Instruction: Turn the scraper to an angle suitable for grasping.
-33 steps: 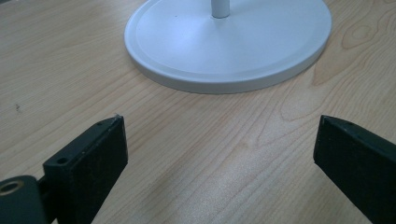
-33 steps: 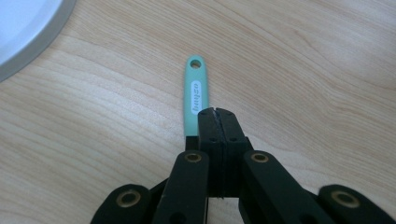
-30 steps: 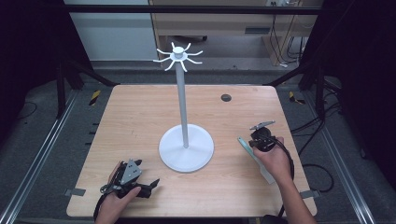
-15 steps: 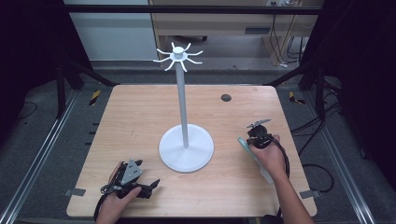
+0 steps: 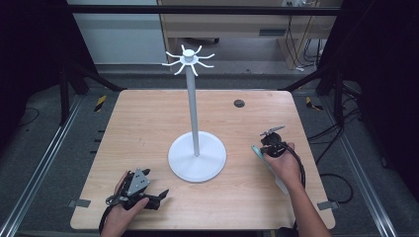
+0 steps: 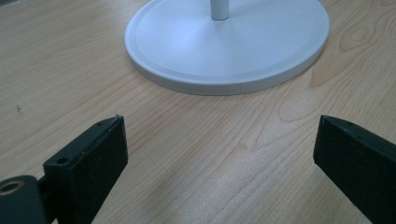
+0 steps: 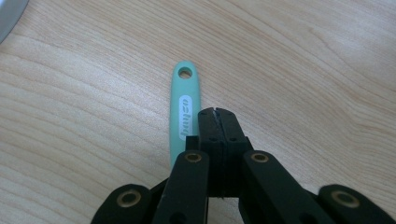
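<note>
Right gripper: seen with its jaws pressed fully together, nothing between them, the tips poised just above the counter and overlapping the edge of the mint-green handle.
Mint-green handle: lying flat on the counter to the right of the white stand, with a hanging hole at its far end and a white label along its length; in the high view it is seen as a pale strip running under the right hand.
How it will likely handle: judged light and stiff, a smooth plastic or silicone strip; some slipperiness is to be expected on the flat faces, and little height is offered above the wood.
Where hold is best taken: across the narrow width near the label, jaws spread first and then brought down over both long edges; the hole end is better left free, since it looks meant for a hook.
Left gripper: held with jaws spread wide and empty, low over the counter, facing the round base.
White stand: a broad disc base, a thin pole, radiating hooks at the top.
Hidden or unclear: the handle's near end is covered by the right gripper and hand, so the kind of utensil cannot be told; the label's wording is too small to be read with confidence; a small dark disc at the far edge cannot be identified.
</note>
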The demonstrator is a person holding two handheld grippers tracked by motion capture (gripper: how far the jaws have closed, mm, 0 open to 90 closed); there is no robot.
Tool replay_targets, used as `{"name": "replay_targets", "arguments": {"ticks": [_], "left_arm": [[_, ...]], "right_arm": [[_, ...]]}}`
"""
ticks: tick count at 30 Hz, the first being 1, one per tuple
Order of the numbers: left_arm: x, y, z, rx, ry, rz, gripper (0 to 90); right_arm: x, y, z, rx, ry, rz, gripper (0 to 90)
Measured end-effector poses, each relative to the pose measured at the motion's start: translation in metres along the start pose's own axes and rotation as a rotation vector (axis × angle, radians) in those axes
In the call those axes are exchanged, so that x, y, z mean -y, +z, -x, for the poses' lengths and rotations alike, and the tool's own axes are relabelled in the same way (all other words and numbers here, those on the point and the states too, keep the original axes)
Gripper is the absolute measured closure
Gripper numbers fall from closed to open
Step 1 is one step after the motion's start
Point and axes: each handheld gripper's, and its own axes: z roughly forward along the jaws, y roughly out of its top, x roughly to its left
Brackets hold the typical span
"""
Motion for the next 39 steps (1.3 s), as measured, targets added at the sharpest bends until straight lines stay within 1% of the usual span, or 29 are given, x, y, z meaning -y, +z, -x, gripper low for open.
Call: {"name": "replay_targets", "arguments": {"ticks": [3,6,9,11,12,13,14,15,16,18,19,22,24,25,29,33,37,39], "left_arm": [[0.000,0.000,0.000,0.000,0.002,0.001,2.6],[0.000,0.000,0.000,0.000,0.004,-0.001,2.5],[0.000,0.000,0.001,0.000,0.006,-0.001,2.5],[0.000,0.000,0.000,0.000,0.008,-0.005,2.5],[0.000,0.000,0.000,0.000,0.008,-0.005,2.5],[0.000,0.000,0.000,-0.002,0.006,-0.002,2.5],[0.000,0.000,0.000,-0.005,0.006,-0.003,2.5],[0.000,-0.001,0.000,-0.010,0.005,-0.001,2.5],[0.000,-0.001,0.000,-0.010,0.005,-0.001,2.5],[0.000,-0.002,-0.001,-0.012,0.007,0.000,2.5],[0.000,-0.001,-0.002,-0.013,0.007,-0.001,2.5],[0.000,-0.002,-0.001,-0.013,0.006,0.001,2.5],[-0.001,-0.002,-0.001,-0.011,0.009,-0.001,2.5],[-0.001,-0.002,-0.001,-0.011,0.009,-0.001,2.5],[0.000,-0.002,-0.002,-0.011,0.008,-0.001,2.5],[0.000,-0.002,-0.002,-0.013,0.005,0.001,2.5],[0.000,-0.002,-0.002,-0.013,0.006,-0.001,2.5],[0.000,-0.002,-0.002,-0.012,0.006,0.000,2.5]], "right_arm": [[0.000,0.000,0.000,-0.006,0.004,-0.002,90.0],[0.000,-0.001,0.000,-0.036,0.010,-0.003,90.0],[-0.001,-0.002,-0.004,-0.062,-0.002,-0.009,90.0],[-0.001,-0.003,-0.009,-0.068,-0.024,-0.011,90.0],[-0.001,-0.003,-0.009,-0.068,-0.024,-0.011,90.0],[-0.001,-0.004,-0.012,-0.078,-0.028,-0.013,90.0],[-0.002,-0.006,-0.017,-0.090,-0.048,-0.012,90.0],[-0.003,-0.007,-0.019,-0.094,-0.059,-0.013,90.0],[-0.003,-0.009,-0.022,-0.110,-0.061,-0.013,90.0],[-0.003,-0.010,-0.028,-0.132,-0.091,-0.018,90.0],[-0.003,-0.010,-0.030,-0.129,-0.107,-0.016,90.0],[-0.006,-0.013,-0.029,-0.124,-0.086,0.025,90.0],[-0.007,-0.011,-0.026,-0.097,-0.086,0.019,90.0],[-0.007,-0.011,-0.026,-0.097,-0.086,0.019,90.0],[-0.009,-0.006,-0.021,-0.058,-0.068,0.014,90.0],[-0.009,0.000,-0.020,-0.059,-0.066,-0.010,90.0],[-0.010,0.001,-0.022,-0.066,-0.074,-0.015,90.0],[-0.009,0.001,-0.023,-0.094,-0.068,-0.020,90.0]]}}
